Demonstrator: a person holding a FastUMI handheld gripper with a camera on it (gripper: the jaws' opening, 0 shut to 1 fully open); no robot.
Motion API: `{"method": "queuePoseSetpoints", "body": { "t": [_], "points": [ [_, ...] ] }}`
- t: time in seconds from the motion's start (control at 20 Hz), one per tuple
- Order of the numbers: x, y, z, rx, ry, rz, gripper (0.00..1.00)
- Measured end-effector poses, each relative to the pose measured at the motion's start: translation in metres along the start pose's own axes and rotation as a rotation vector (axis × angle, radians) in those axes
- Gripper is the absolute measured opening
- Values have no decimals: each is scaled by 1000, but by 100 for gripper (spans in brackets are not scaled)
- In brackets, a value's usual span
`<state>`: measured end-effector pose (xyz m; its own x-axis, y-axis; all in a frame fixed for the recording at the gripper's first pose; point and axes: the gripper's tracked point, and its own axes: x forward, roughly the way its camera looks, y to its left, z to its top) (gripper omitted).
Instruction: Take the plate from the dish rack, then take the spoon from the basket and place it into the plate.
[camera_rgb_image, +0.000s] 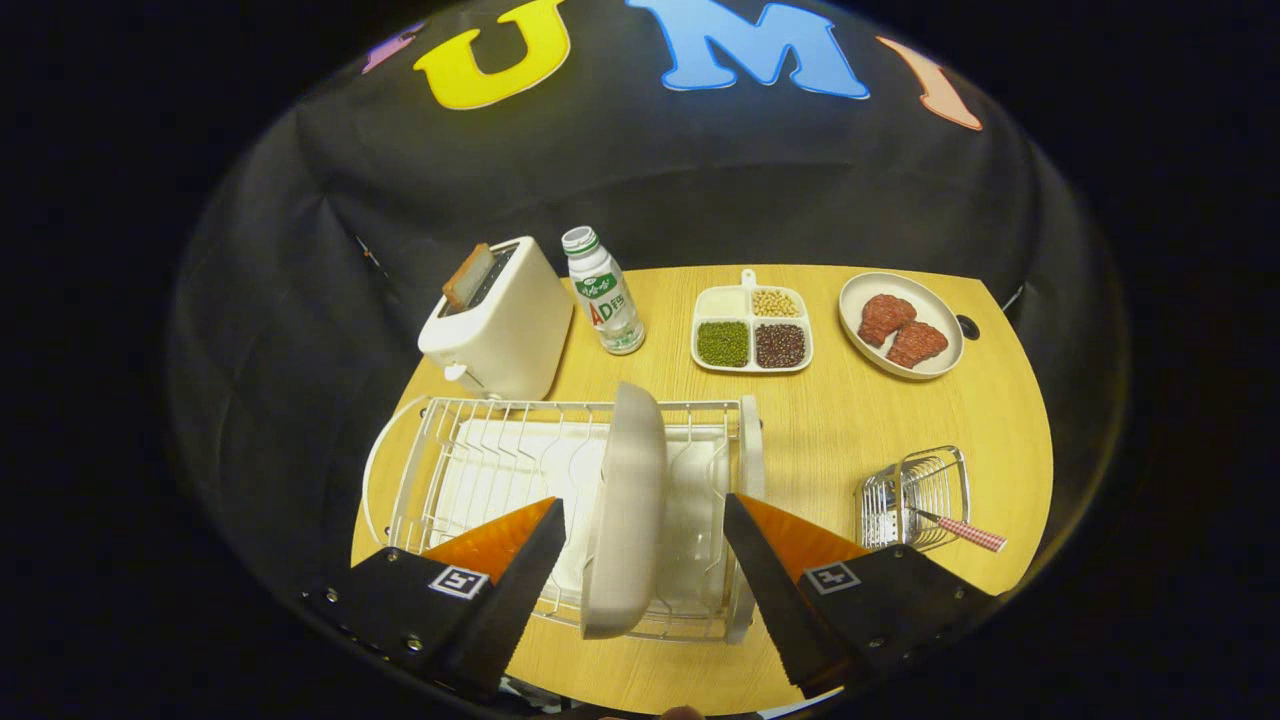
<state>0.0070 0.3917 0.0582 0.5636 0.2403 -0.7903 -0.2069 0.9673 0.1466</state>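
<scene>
A white plate (628, 510) stands on edge in the white wire dish rack (470, 460) on the wooden table. My gripper (640, 510) is open, one finger on each side of the plate's rim with a gap on both sides. To the right of the rack stands a small wire basket (915, 495). A spoon with a red checked handle (965, 532) rests in it, the handle sticking out to the right.
Beyond the rack stand a white toaster (500, 320) with a slice in it, a small drink bottle (604, 292), a divided tray of beans (752, 330) and an oval dish of meat (900, 325). Bare wooden tabletop (830, 440) lies between rack and basket.
</scene>
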Motion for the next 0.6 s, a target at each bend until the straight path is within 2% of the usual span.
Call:
{"method": "queuePoseSetpoints", "body": {
  "t": [0.3,0.35,0.4,0.45,0.6],
  "points": [
    [16,0,-6,-11,67,-77,98],
    [19,0,-9,3,87,-85,95],
    [25,-1,-14,15,112,-89,85],
    [26,-5,-20,23,141,-106,85],
    [24,-10,-21,84,188,-147,32]
  ]
}}
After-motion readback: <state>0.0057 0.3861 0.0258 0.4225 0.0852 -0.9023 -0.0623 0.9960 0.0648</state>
